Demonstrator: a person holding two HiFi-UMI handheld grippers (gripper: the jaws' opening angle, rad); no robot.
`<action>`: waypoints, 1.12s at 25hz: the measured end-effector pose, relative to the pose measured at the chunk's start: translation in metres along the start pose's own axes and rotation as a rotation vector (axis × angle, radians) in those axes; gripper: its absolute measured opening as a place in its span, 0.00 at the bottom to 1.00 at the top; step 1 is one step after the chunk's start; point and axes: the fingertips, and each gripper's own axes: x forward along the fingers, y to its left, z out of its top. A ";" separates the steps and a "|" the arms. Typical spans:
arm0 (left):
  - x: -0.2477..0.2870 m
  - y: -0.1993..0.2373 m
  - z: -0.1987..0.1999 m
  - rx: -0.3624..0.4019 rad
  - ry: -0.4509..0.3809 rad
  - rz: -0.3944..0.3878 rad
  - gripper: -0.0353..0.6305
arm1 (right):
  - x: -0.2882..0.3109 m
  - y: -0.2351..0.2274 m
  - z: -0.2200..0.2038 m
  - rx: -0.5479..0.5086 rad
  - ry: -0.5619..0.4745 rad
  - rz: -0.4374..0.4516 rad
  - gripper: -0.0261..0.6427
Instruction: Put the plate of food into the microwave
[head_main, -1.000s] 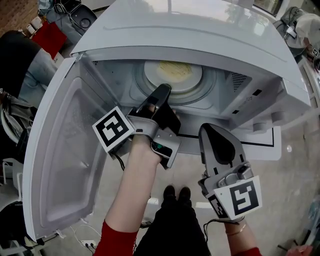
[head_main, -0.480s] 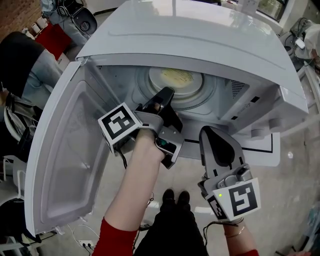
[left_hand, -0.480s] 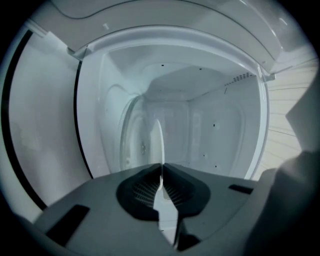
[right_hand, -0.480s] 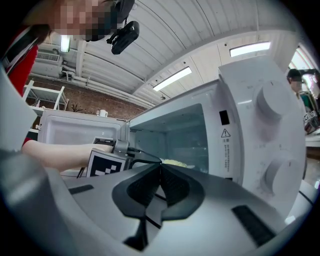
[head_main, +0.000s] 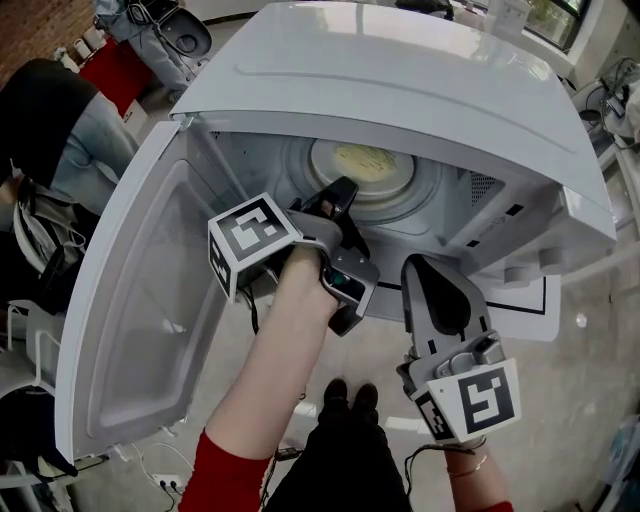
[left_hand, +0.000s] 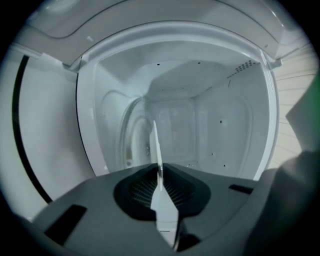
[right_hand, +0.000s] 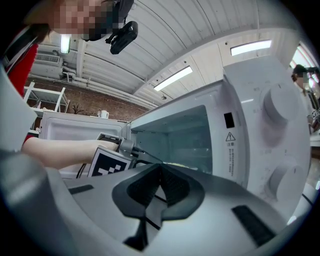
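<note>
Starting nearest the head camera, the right gripper (head_main: 425, 265) is held level outside the microwave (head_main: 400, 80), just below its front edge. In its own view it is seen beside the control panel's 2 knobs (right_hand: 280, 107). Its jaws are brought together at the tips, and nothing is held between them.

Further in, the left gripper (head_main: 343, 190) is reached through the open doorway on a bare forearm with a red sleeve (head_main: 225, 475). Its jaws are parted by only a narrow slit and have just been opening. The thin white rim of the plate of food (head_main: 398, 176) is seen edge-on in that slit. It is flanked closely by both pads, but they are not seen to press on it.

Beyond the jaw tips, the plate is set on the round turntable (head_main: 297, 165) on the cavity floor, with pale yellow food (head_main: 365, 158) in its middle. The door (head_main: 140, 300) is swung wide at the left. Small vent holes (head_main: 480, 185) are seen on the cavity's right wall.
</note>
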 end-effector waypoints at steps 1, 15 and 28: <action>0.000 0.000 0.001 0.011 0.001 0.012 0.10 | 0.000 0.000 0.001 0.001 0.000 0.001 0.06; -0.002 0.002 0.012 0.431 0.050 0.171 0.15 | 0.004 -0.004 0.011 0.001 0.002 0.008 0.06; 0.001 0.005 0.016 0.608 0.097 0.230 0.17 | 0.005 -0.008 0.016 -0.011 0.030 0.026 0.06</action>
